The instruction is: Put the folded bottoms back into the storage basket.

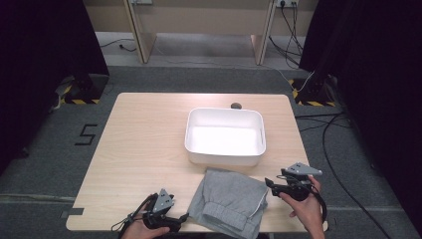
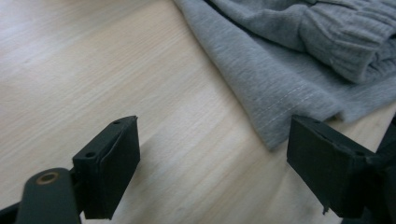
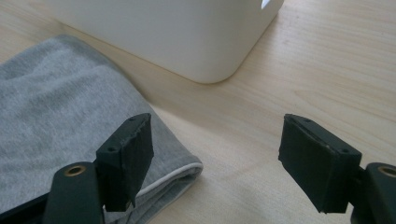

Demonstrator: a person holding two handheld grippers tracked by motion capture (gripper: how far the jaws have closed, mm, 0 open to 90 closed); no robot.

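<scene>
- The left claw (image 1: 185,217), held in a hand at the near edge of the counter (image 1: 144,149), has its jaws spread wide and holds nothing; in the left gripper view (image 2: 212,161) its jaws sit low over bare wood, with the hem corner of the garment just ahead.
- The right claw (image 1: 269,182), held in the other hand, is also spread wide and empty; in the right gripper view (image 3: 215,154) one jaw hangs over the garment's corner, the other over bare wood.
- Between the two claws lies a folded grey garment (image 1: 230,201) of soft jersey knit, roughly square, resting flat at the near edge of the counter.
- Its fabric (image 2: 275,79) shows a stitched hem and a ribbed, bunched band; a thin white trim (image 3: 170,177) runs along one folded edge.
- Just beyond the garment sits a white rectangular tub (image 1: 225,158), nearly touching it.
</scene>
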